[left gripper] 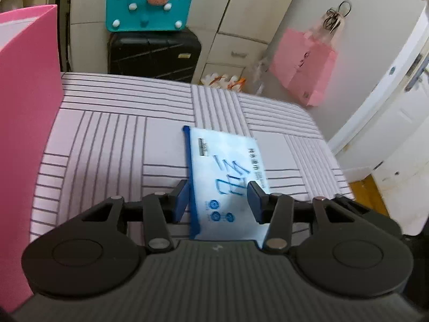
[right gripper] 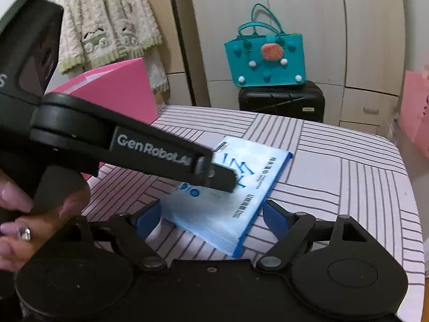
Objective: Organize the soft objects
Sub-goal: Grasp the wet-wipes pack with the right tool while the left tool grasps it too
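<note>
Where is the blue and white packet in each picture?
Left wrist view: the blue and white packet lies low in the middle, on the striped bed cover, between the left gripper's fingers.
Right wrist view: the packet lies in the middle, partly under the left gripper.
Shared landmark: the teal bag on the black suitcase.

The wipes pack [left gripper: 228,177] was pale blue and white with a darker blue edge and blue scribbly lettering. It sat on my table [left gripper: 112,134], which had a pale pink cover with dark stripes in blocks. My tools were black with blue pads [right gripper: 276,218]. Hot pink box [left gripper: 24,107] on one side, teal bag [right gripper: 265,59] with white dots on a black suitcase [right gripper: 281,100].
</note>
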Available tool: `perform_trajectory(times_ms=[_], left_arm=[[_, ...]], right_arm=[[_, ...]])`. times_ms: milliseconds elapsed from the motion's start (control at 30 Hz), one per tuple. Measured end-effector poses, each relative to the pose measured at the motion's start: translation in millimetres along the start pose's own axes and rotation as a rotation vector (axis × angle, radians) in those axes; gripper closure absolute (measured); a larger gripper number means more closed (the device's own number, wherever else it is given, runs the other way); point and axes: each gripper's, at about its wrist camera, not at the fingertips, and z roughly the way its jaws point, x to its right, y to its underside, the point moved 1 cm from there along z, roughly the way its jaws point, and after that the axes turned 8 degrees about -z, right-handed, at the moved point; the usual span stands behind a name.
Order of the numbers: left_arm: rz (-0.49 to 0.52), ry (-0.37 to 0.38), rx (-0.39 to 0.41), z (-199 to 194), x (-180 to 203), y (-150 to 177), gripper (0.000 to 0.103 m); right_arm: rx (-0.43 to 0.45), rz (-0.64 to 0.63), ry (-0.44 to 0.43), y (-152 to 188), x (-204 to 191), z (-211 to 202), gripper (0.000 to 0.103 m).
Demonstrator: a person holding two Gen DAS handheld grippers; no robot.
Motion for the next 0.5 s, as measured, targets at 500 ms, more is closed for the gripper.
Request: perform_trajectory(times_ms=[500], left_arm=[[-0.071, 0.092, -0.047, -4.0, -9.7, 12.8, 0.069]], right_arm=[[-0.03, -0.046, 0.107, 1.9, 1.4, 2.5, 0.01]])
